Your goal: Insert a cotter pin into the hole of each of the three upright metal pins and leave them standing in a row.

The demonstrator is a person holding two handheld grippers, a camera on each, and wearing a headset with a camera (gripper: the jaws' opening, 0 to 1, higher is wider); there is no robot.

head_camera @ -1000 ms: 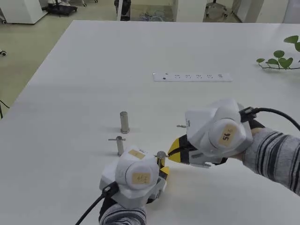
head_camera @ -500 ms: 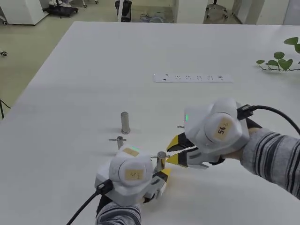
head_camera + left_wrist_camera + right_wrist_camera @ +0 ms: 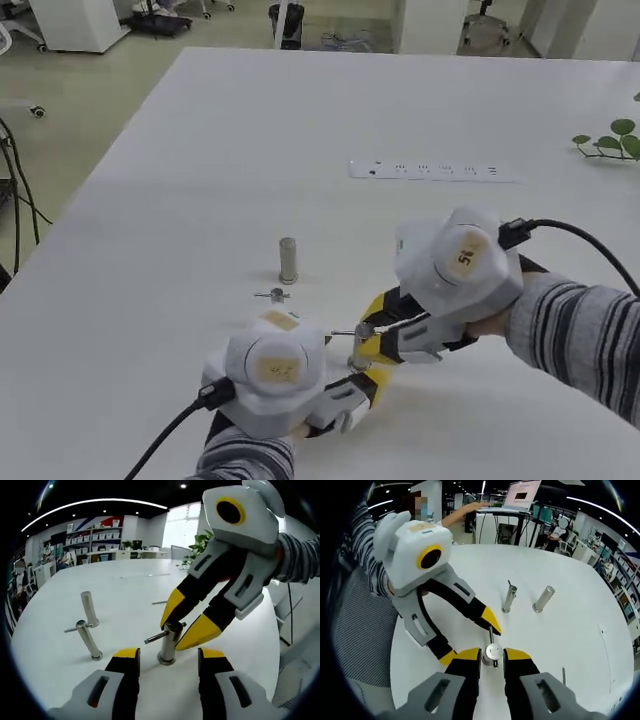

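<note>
Steel pins, three by count, all upright on the worktop (image 3: 300, 120). Between the spread left fingers (image 3: 127, 655), clear of both: nearest pin (image 3: 169, 642), first cotter pin (image 3: 155, 638) already through its hole. Right fingers (image 3: 470, 656) narrowly parted about that pin's head; pinching or merely straddling, cannot tell. Just beyond the left fingers, to their left: second pin (image 3: 86, 639), second cotter pin (image 3: 72, 628) in place. Farther beyond: third pin (image 3: 89, 608), hole bare. Cotter pins also three, with the loose cotter pin (image 3: 563, 676) lying off to the right of the right fingers. Judged two-thirds done; one insertion left.
</note>
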